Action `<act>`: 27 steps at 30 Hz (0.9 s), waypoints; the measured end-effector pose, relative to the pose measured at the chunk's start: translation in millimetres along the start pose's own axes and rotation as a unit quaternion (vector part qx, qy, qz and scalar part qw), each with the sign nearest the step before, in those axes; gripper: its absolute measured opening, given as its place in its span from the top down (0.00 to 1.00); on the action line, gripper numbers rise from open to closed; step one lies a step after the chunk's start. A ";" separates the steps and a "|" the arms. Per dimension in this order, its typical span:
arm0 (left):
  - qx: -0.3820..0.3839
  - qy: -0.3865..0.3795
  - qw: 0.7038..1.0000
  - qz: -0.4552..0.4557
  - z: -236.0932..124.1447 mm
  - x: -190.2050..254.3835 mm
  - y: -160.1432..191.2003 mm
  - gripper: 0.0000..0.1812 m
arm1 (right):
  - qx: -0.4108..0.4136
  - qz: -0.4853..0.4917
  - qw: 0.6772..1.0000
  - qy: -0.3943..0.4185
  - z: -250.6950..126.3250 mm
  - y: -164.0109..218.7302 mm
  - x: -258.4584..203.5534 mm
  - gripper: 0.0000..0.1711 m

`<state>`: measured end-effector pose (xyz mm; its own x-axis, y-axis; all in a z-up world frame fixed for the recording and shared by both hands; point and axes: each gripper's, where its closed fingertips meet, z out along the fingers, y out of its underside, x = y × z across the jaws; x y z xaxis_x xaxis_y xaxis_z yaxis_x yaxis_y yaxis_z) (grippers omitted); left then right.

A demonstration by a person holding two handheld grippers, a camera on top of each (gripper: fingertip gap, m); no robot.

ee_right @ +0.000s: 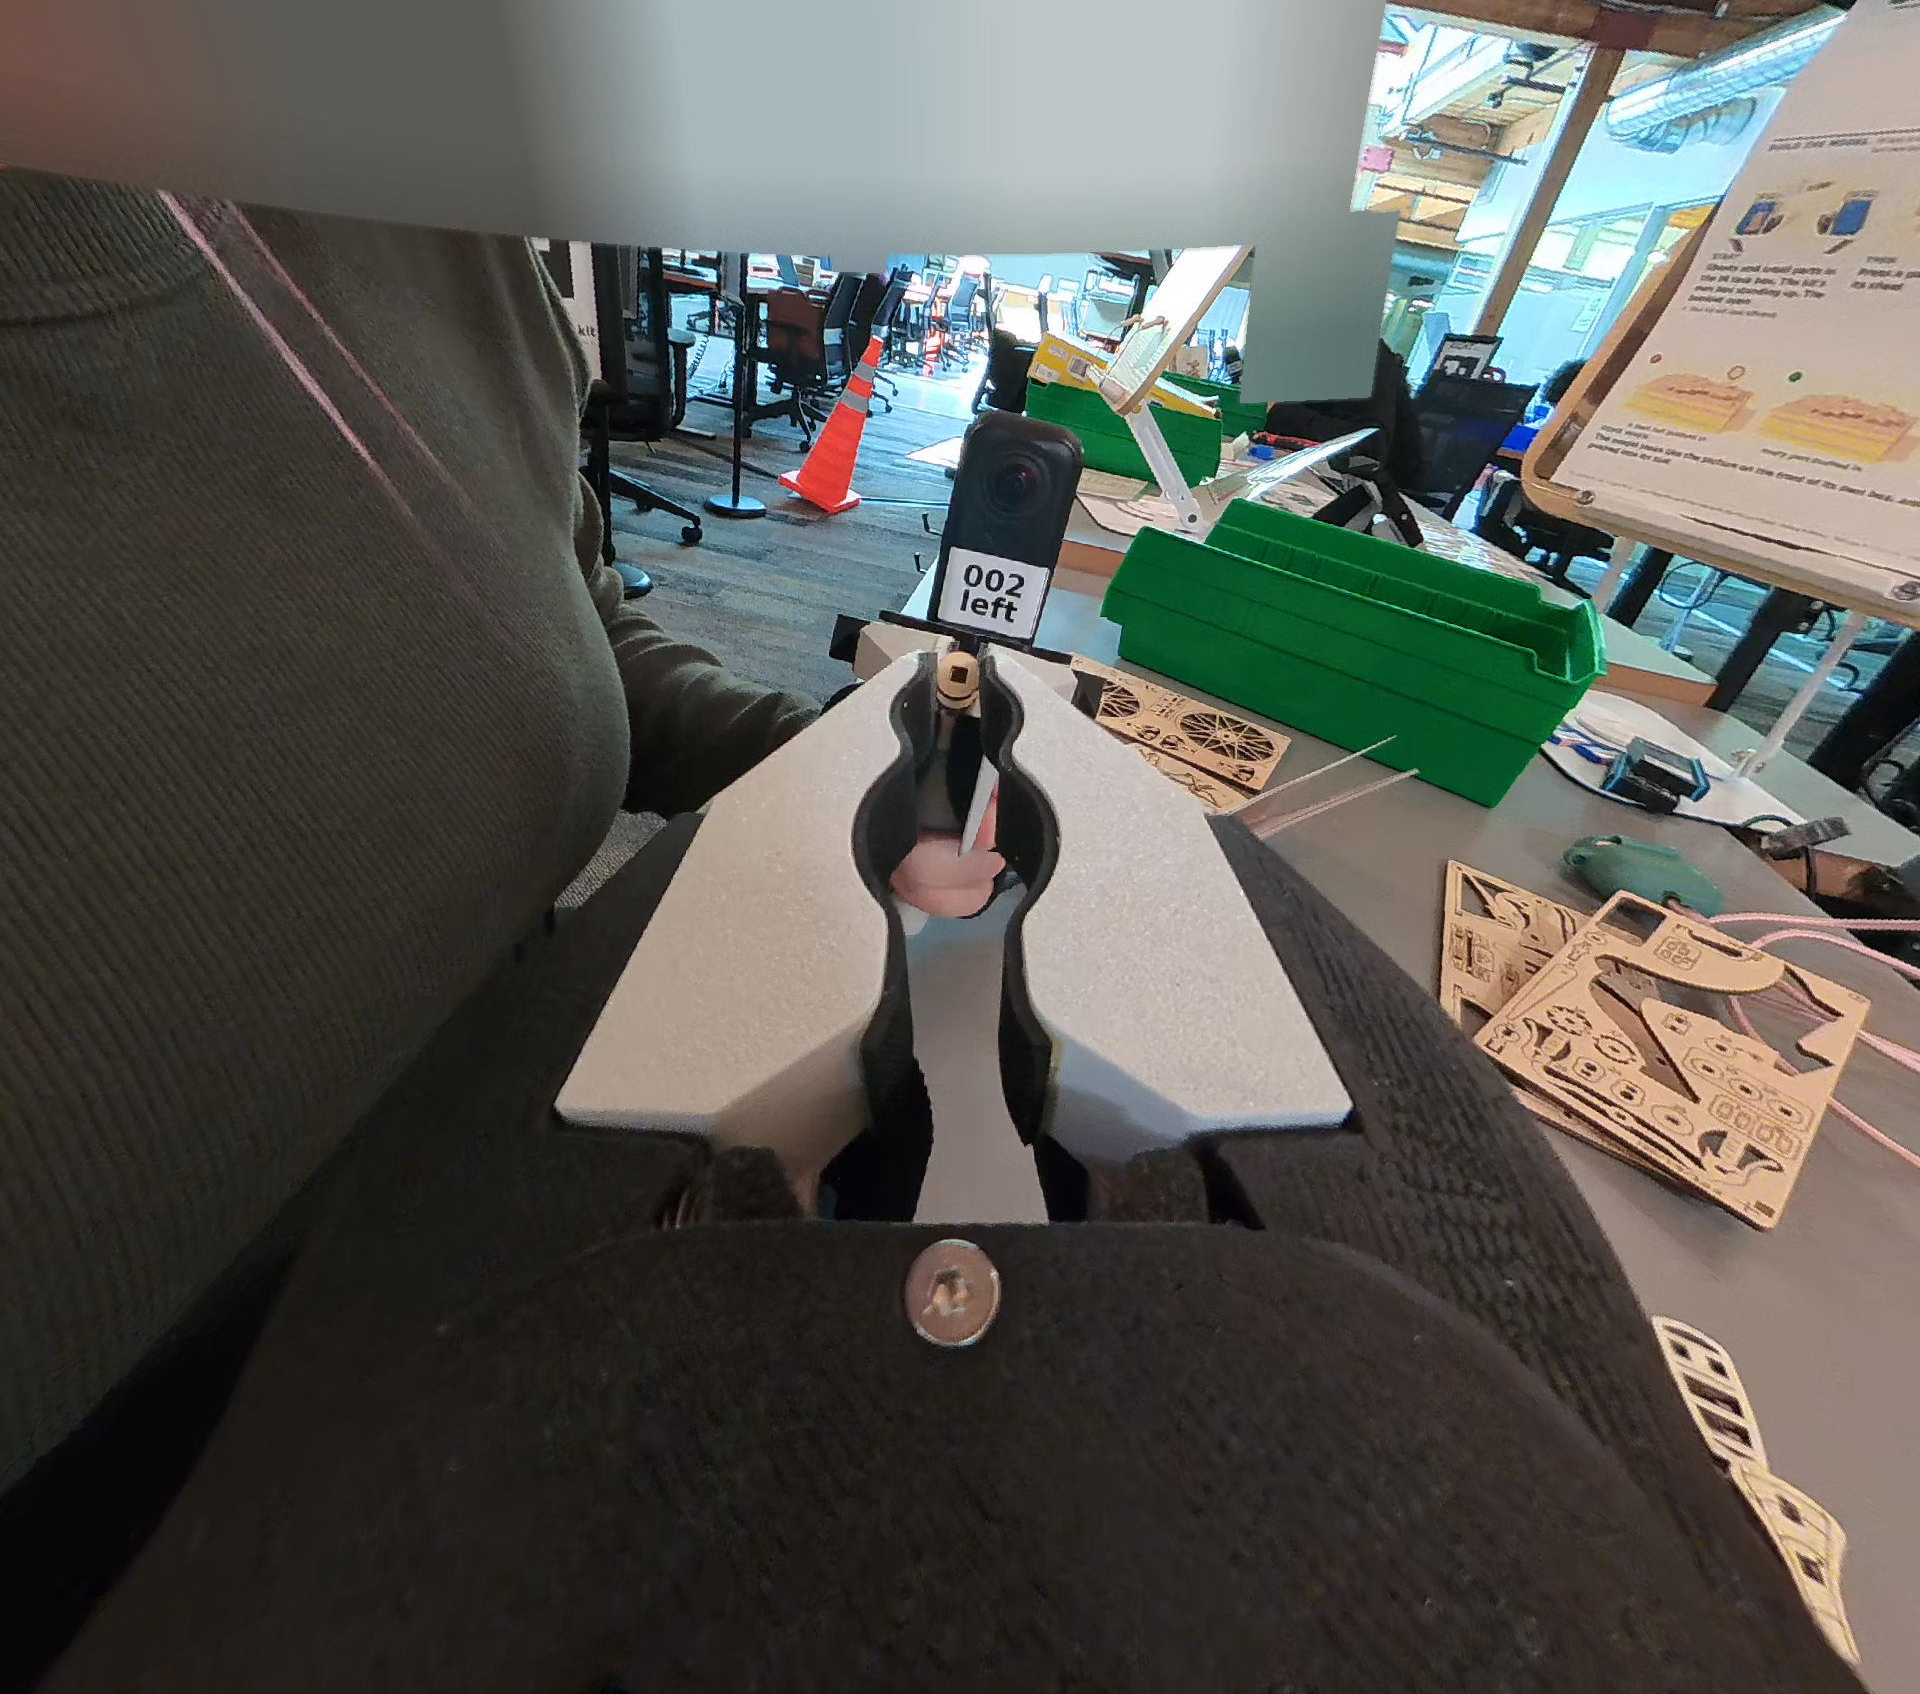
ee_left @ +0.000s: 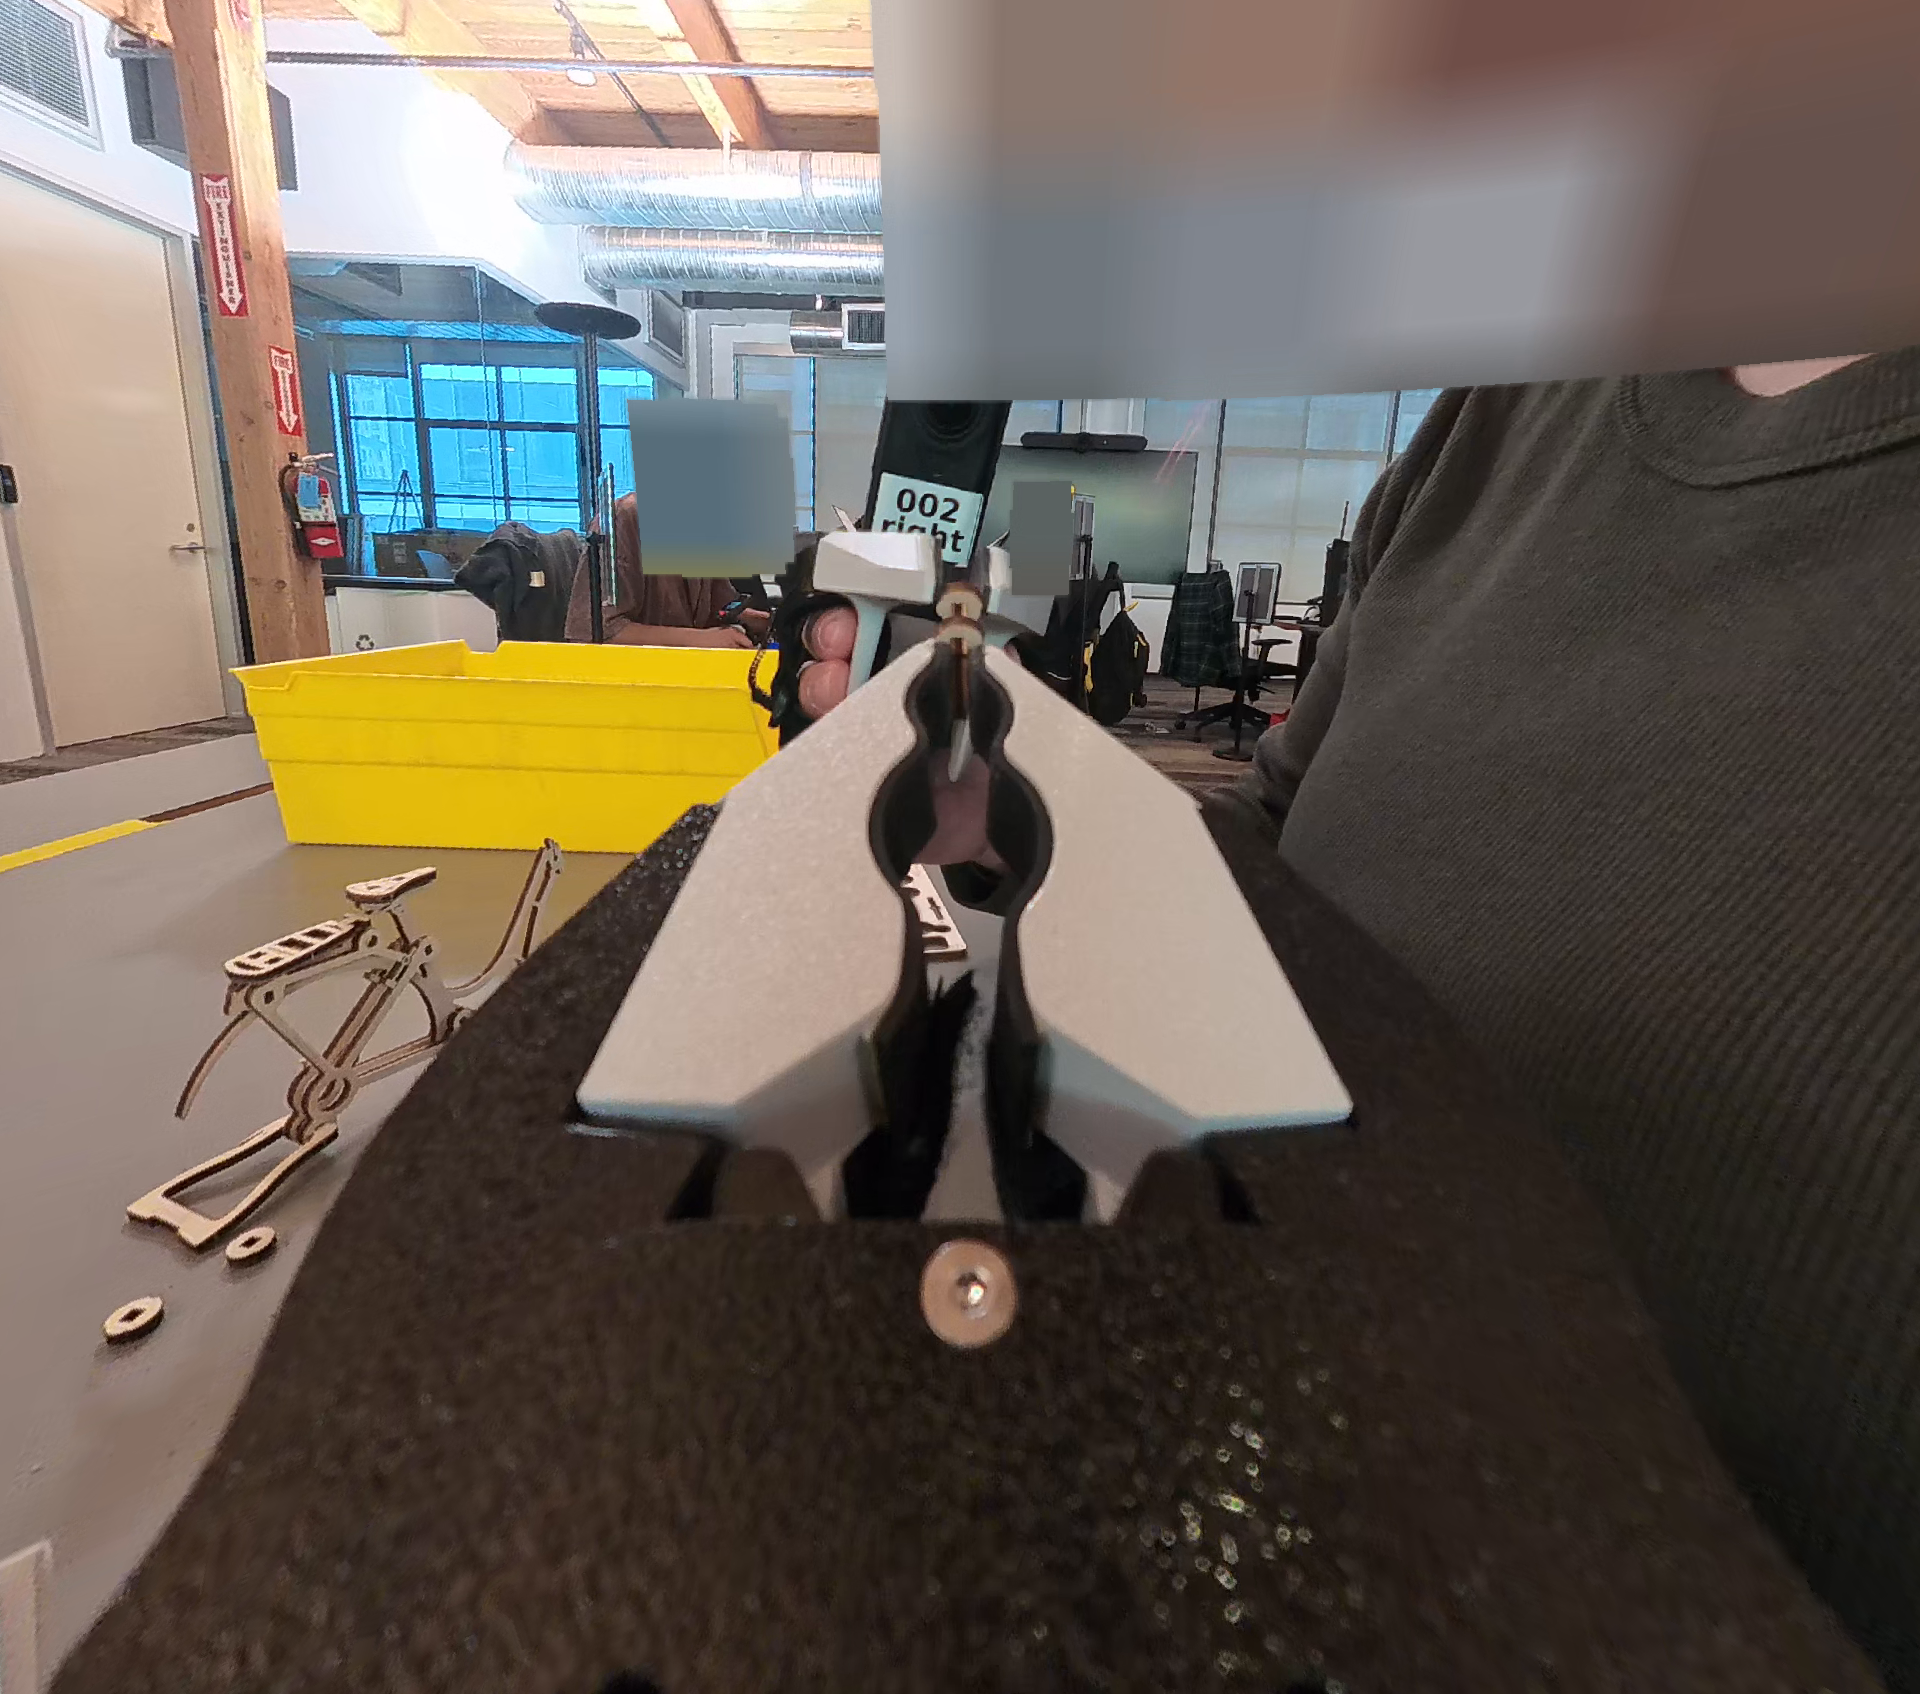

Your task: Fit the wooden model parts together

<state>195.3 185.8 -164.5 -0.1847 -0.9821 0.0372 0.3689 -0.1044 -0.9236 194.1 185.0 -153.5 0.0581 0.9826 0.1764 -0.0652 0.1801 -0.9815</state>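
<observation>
Two handheld claws meet tip to tip in the air in front of a person in a dark green sweater, above a grey surface [ee_left: 125,1000].

Left wrist view: near the surface's left edge lies a part-built wooden frame [ee_left: 343,1021], on its side, with two small wooden rings [ee_left: 133,1319] just beside its near end. Behind it, toward the far edge, stands a yellow bin [ee_left: 499,740]. The left claw [ee_left: 961,657] has its grey fingers [ee_left: 790,896] drawn almost together, pinching a thin pin [ee_left: 957,735] that carries small wooden washers [ee_left: 959,605] at its far end. Just beyond, the right claw faces back, also at that stack.

Right wrist view: the right claw [ee_right: 956,676] is nearly closed too, its tips nipping the same little wooden spool [ee_right: 957,680], which sits in the air between both claws, well above the surface. Whether the pin is clamped by the right claw or only by the left, I cannot tell. Right of the claw, a wooden sheet [ee_right: 1184,735] with wheel cut-outs lies near a green bin [ee_right: 1351,647] at the far edge. Nearer the right edge lie two overlapping sheets [ee_right: 1621,1021], pink cords [ee_right: 1818,938] and a green tool [ee_right: 1642,881]. An instruction board [ee_right: 1766,273] stands at the far right.
</observation>
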 end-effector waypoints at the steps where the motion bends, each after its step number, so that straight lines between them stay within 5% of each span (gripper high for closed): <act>1: 0.000 0.002 1.000 0.000 0.0 0.4 -0.1 1.00 | 0.002 0.002 1.000 -0.002 0.1 -0.1 -0.5 0.96; 17: -0.010 -0.019 0.999 -0.034 -4.4 -5.3 7.9 1.00 | 0.027 0.048 0.998 -0.007 0.4 9.9 3.6 0.96; 27: 0.006 -0.044 0.996 -0.081 -7.0 -18.1 11.5 1.00 | 0.124 0.166 0.978 0.031 -1.5 16.2 16.6 0.96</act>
<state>196.5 203.6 -178.4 -0.1625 -0.9622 0.2187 0.3517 -0.2635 -0.8982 195.6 204.2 -166.5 0.0529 0.9856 -0.1604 -0.3291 -0.1344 -0.9347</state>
